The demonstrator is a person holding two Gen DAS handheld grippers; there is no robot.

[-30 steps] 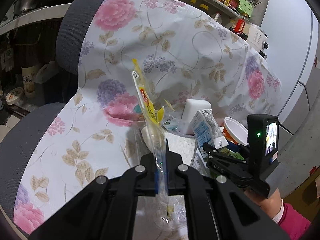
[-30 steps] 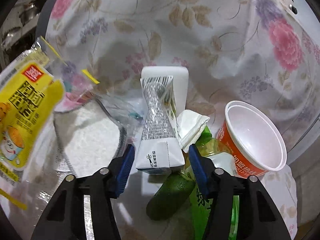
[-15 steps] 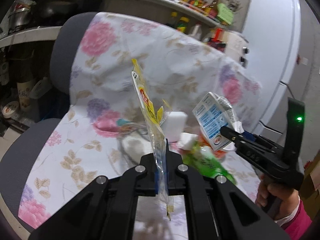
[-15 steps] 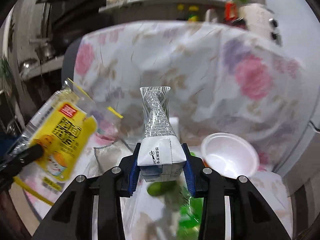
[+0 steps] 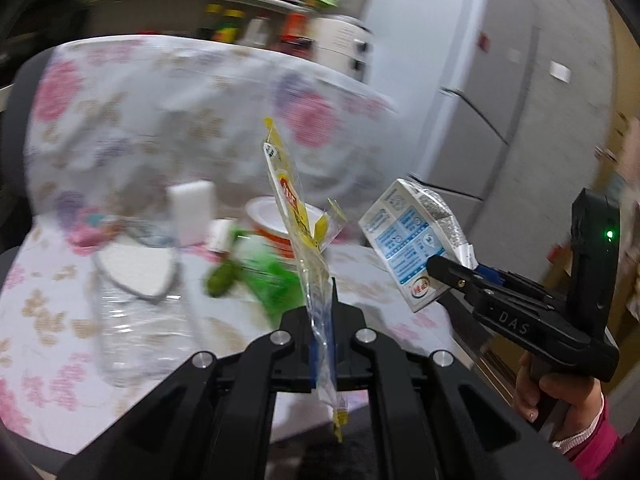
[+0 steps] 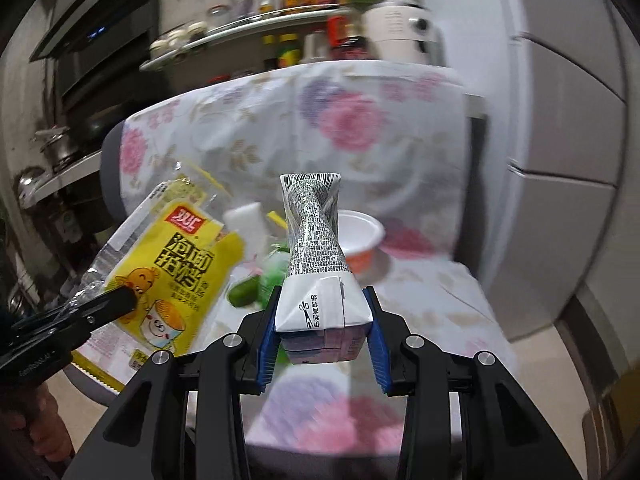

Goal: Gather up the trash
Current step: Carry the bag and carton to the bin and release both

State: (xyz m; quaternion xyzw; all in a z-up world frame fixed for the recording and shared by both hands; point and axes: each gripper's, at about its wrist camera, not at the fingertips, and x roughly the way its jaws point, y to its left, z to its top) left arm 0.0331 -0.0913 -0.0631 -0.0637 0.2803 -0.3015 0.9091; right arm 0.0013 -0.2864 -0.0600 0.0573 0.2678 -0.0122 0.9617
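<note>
My left gripper (image 5: pixel 322 344) is shut on a yellow and clear snack wrapper (image 5: pixel 294 216), held edge-on above the chair; the same wrapper (image 6: pixel 172 268) shows flat at the left of the right wrist view. My right gripper (image 6: pixel 322 336) is shut on a crushed white milk carton (image 6: pixel 320 280), its blue pads pressing both sides. The carton (image 5: pixel 412 240) also hangs in the air at the right of the left wrist view, with the right gripper (image 5: pixel 456 276) behind it. Both are lifted off the seat.
On the flower-cloth chair seat (image 5: pixel 48 308) lie a clear plastic bottle (image 5: pixel 140 332), a white sponge block (image 5: pixel 192 212), a green bottle and green wrapper (image 5: pixel 256 276), and an orange and white paper bowl (image 6: pixel 360 240). A white fridge (image 6: pixel 568 120) stands right; a shelf (image 6: pixel 248 20) of bottles behind.
The right gripper closed on the milk carton and lifted it off the seat. Both grippers pulled back and up from the chair, carrying wrapper and carton; the view swung right.
</note>
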